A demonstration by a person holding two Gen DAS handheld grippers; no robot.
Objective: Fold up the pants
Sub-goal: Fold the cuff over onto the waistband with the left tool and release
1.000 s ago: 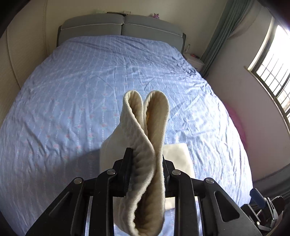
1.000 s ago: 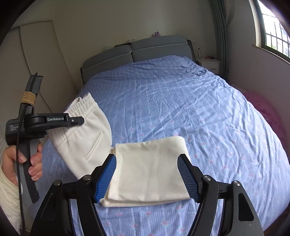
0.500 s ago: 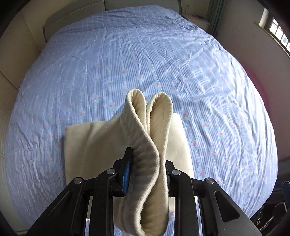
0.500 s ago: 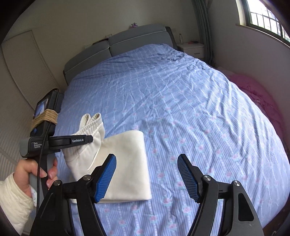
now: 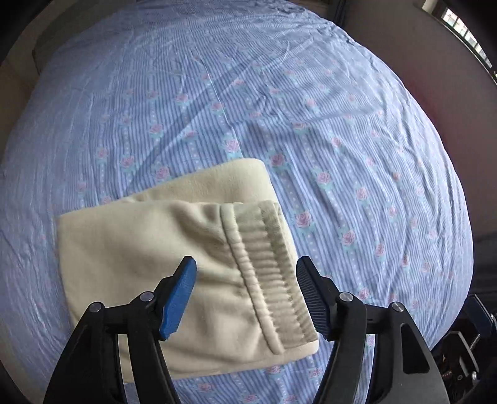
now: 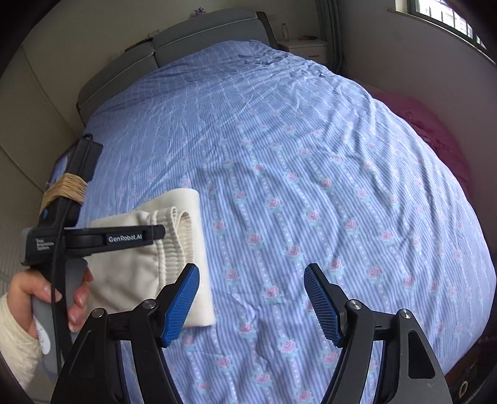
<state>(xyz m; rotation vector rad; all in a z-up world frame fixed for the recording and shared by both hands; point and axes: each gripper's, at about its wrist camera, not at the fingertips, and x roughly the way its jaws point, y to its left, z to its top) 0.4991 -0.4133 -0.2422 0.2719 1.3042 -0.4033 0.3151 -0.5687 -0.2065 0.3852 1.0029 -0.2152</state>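
Observation:
The cream pants (image 5: 149, 248) lie folded into a compact rectangle on the blue flowered bedsheet (image 5: 279, 108), ribbed waistband (image 5: 267, 267) on top at the right edge. My left gripper (image 5: 245, 298) hovers just above the waistband with its jaws opening; the cloth lies below the blue pads, not pressed by them. In the right wrist view the pants (image 6: 174, 248) sit at the left, with the left gripper (image 6: 155, 234) over them, held by a hand (image 6: 46, 298). My right gripper (image 6: 251, 301) stands open over bare sheet, right of the pants, empty.
The bed's grey headboard (image 6: 186, 40) is at the far end, a white nightstand (image 6: 304, 49) beside it. Pink fabric (image 6: 435, 130) lies by the bed's right side under a window (image 6: 441, 12). A beige wall panel borders the bed on the left.
My left gripper came down with the pinched waistband, laid it on the folded stack and let go. The right gripper slid right, off the pants and over bare sheet.

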